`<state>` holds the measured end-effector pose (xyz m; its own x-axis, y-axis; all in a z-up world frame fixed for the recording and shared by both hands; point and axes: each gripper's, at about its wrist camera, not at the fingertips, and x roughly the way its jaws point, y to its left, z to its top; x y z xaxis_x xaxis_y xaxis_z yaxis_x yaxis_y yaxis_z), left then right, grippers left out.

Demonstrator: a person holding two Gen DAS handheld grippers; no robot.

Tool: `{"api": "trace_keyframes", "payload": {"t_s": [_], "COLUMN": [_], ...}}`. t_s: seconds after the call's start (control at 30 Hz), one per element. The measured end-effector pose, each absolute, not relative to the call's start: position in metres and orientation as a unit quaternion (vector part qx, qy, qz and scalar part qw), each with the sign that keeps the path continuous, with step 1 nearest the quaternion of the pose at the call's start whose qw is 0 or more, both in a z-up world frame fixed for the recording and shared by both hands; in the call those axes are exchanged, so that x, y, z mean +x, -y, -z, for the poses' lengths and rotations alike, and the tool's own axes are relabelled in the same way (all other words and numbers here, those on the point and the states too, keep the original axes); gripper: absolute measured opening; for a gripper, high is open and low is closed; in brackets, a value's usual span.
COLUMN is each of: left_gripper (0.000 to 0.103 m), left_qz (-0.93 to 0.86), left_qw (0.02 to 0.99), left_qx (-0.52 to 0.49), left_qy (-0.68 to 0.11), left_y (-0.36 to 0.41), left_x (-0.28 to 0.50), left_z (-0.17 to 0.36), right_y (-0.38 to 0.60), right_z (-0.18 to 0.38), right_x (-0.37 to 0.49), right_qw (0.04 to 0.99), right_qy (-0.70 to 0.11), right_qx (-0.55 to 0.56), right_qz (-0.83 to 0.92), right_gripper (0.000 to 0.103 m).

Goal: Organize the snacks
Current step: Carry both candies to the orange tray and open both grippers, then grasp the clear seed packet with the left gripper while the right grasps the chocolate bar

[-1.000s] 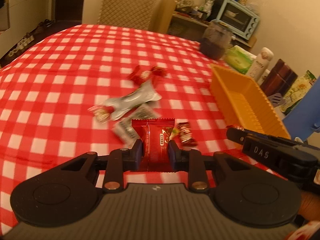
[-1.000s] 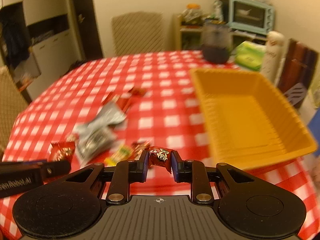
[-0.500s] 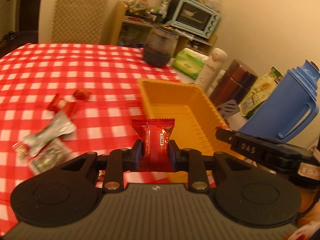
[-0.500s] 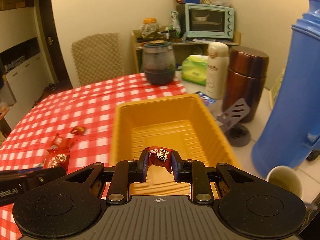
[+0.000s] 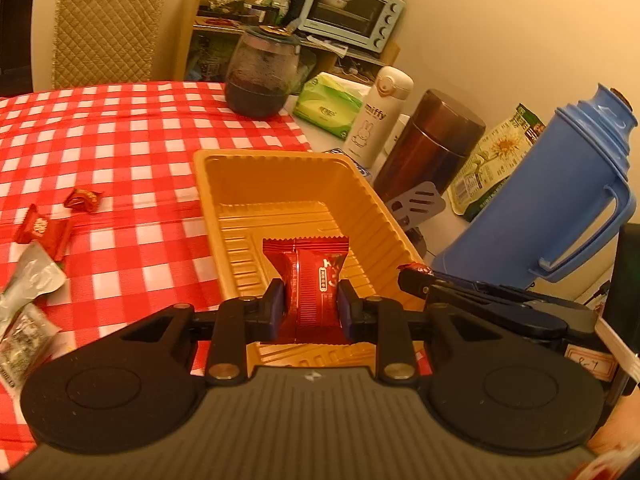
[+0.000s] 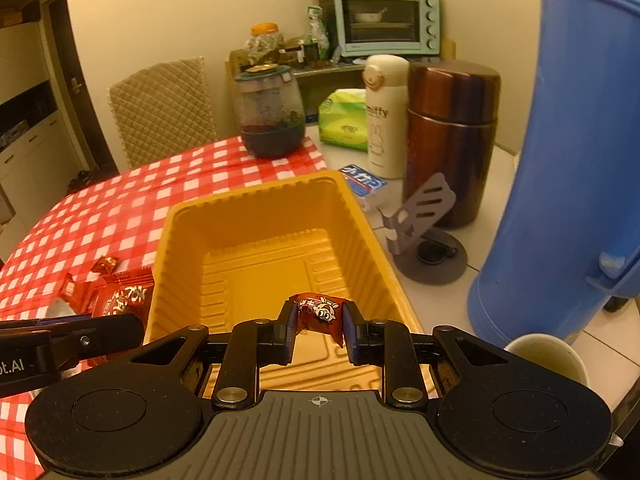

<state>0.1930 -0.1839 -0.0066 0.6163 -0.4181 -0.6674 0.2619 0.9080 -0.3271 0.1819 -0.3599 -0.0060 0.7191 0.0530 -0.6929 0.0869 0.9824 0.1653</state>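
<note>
Red packet (image 5: 310, 288) is pinched in the left gripper (image 5: 311, 312), small candy (image 6: 320, 312) in the right gripper (image 6: 319, 334); both closed tight. In the last second both swung from the desk's (image 5: 120, 140) snack pile to above the empty tray (image 6: 256, 216): release should come next.

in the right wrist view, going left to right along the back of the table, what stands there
dark glass jar → green tissue pack → white miffy bottle → brown thermos → blue jug
</note>
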Motion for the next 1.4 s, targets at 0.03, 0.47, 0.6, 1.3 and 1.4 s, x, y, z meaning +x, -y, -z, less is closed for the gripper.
{"api": "trace_keyframes", "payload": {"t_s": [0.03, 0.47, 0.6, 1.3, 1.4], "left_gripper": [0.026, 0.045, 0.047, 0.065, 0.066], "left_qz": [0.193, 0.166, 0.155, 0.072, 0.057], "left_qw": [0.892, 0.901, 0.904, 0.920, 0.922], "left_qx": [-0.099, -0.091, -0.096, -0.097, -0.102], "left_qy": [-0.397, -0.389, -0.386, -0.372, -0.370], "left_y": [0.186, 0.162, 0.149, 0.052, 0.034], "left_x": [0.195, 0.189, 0.184, 0.121, 0.108], "left_z": [0.009, 0.001, -0.002, -0.017, -0.020], "right_y": [0.361, 0.362, 0.356, 0.306, 0.290], "right_z": [0.007, 0.009, 0.009, -0.033, -0.039], "right_x": [0.182, 0.187, 0.192, 0.156, 0.146], "right_qw": [0.922, 0.920, 0.921, 0.927, 0.928], "right_qy": [-0.376, -0.377, -0.374, -0.360, -0.359], "right_qx": [0.094, 0.106, 0.108, 0.100, 0.096], "right_qz": [0.011, 0.008, -0.007, -0.027, -0.040], "right_gripper": [0.025, 0.025, 0.025, 0.072, 0.072]}}
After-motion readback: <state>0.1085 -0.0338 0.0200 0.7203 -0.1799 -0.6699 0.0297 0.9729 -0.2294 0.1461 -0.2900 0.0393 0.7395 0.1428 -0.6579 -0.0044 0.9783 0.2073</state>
